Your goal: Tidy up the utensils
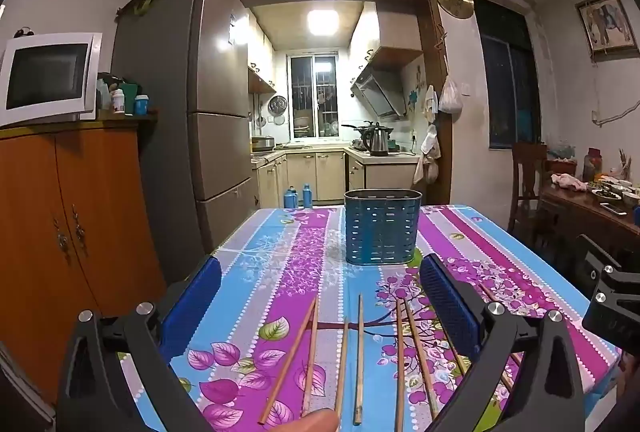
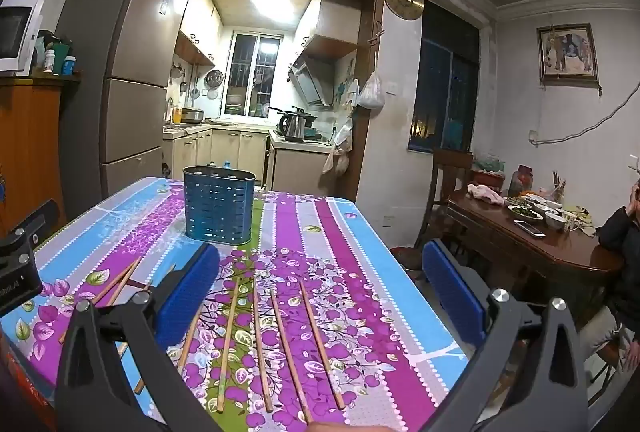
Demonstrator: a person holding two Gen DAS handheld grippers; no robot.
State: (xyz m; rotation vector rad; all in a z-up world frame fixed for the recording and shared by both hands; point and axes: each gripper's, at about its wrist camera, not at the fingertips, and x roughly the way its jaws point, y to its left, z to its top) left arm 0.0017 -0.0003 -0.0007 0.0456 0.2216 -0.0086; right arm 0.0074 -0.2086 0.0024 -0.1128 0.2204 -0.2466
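Left tongs: your left tongs (image 1: 320, 300) stood wide apart above the near part of the tabletop, nothing between the blue pads (image 1: 450, 306), tilted slightly downward.
Right tongs: your right tongs (image 2: 320, 288) were likewise spread wide and empty, hovering over the near right part of the tabletop, pitched slightly down.
Tabletop: covered with a floral cloth (image 1: 256, 264) in blue, purple and grey stripes.
Chopsticks: wooden chopsticks (image 1: 359, 356) lay loose on the cloth along the near edge, pointing roughly away from you, in a spread row; several lay in pairs, some crossing or touching at one end. None was gripped. In the right wrist view the same row (image 2: 256, 348) ran beneath and between the pads.
Holder: a blue perforated utensil holder (image 1: 382, 228) stood upright near the middle of the tabletop, well beyond the chopsticks. Its inside could not be seen.
Your hand: a fingertip (image 1: 316, 422) showed at the bottom edge of the left wrist view.
Surroundings: a refrigerator (image 1: 200, 112) stood left of the kitchen doorway; a wooden dining table (image 2: 532, 240) with dishes stood to the right, a seated person (image 2: 624, 252) beside it.
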